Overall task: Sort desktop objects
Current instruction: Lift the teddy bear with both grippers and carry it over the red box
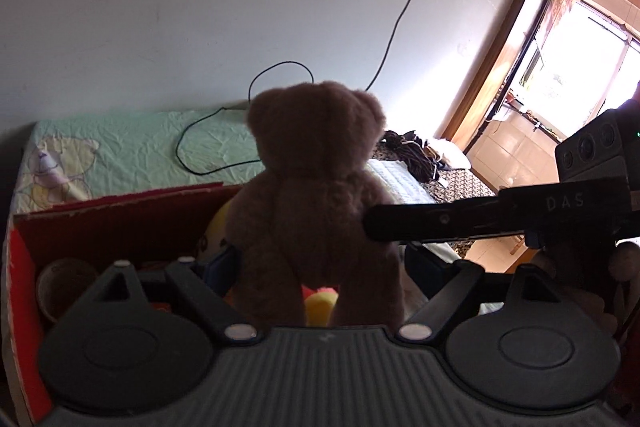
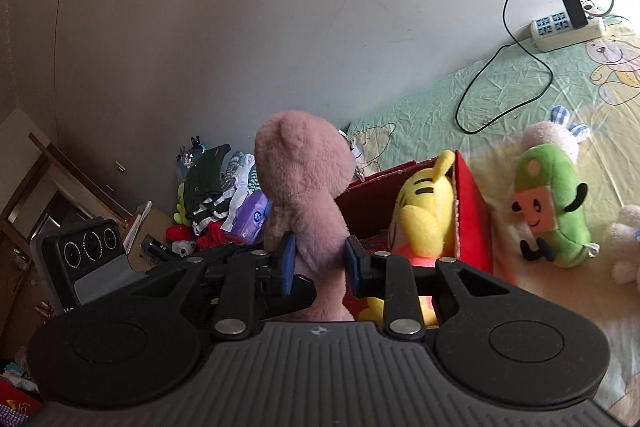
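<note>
Fuzzy brown plush bear [image 1: 316, 195] sits clamped upright in my left gripper [image 1: 320, 267], above the red cardboard box [image 1: 120, 223], with my right gripper's black finger crossing at three o'clock. My right gripper [image 2: 320, 263] pinches a pale pink plush toy [image 2: 304, 195]. At two o'clock a yellow striped plush [image 2: 424, 211] fills that box, a green plush [image 2: 548, 203] on the bedsheet [image 2: 420, 115] beyond.
</note>
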### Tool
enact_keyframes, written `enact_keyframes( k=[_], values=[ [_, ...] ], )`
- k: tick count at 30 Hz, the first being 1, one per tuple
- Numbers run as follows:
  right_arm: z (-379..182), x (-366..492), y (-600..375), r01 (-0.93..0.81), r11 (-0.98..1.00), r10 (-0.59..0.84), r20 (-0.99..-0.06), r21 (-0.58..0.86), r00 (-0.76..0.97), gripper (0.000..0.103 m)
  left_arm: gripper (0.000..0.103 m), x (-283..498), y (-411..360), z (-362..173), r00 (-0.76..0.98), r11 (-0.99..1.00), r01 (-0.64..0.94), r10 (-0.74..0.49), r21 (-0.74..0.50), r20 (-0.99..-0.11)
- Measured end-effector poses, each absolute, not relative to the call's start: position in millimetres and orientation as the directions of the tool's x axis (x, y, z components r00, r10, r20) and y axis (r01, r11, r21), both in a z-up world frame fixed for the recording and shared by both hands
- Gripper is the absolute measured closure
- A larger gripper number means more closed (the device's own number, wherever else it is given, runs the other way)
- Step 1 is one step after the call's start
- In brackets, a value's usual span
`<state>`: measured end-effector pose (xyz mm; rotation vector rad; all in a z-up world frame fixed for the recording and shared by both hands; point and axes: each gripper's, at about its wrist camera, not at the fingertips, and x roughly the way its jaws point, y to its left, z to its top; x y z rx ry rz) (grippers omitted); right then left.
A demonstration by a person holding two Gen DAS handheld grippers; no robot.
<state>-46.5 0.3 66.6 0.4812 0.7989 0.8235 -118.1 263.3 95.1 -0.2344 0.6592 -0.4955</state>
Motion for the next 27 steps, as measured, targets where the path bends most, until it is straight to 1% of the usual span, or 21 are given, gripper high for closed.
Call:
enact_keyframes(
  k=[8,15,22,27],
  values=[
    [42.4,-26.7,52.4,-0.407,0.658,0.752,-0.526,0.634,0.397,0.075,0.016,-93.8,291.9,56.6,0.635,0.883,0.263,-0.461,-0.387,-0.619],
    [20.8,-16.2,76.0,-0.359,0.727,0.687,-0.604,0.586,0.404,0.075,0.017,-75.2,301.9,25.5,0.557,0.874,0.217,-0.476,-0.434,-0.68],
    [4.8,-10.9,98.3,-0.358,0.803,0.593,-0.696,0.476,0.406,0.075,0.017,-67.4,304.1,0.7,0.484,0.877,0.193,-0.476,-0.441,-0.735],
    [1.0,-11.4,117.2,-0.395,0.853,0.499,-0.75,0.34,0.433,0.076,0.017,-62.1,304.6,-9.5,0.444,0.872,0.182,-0.485,-0.453,-0.754]
  ],
)
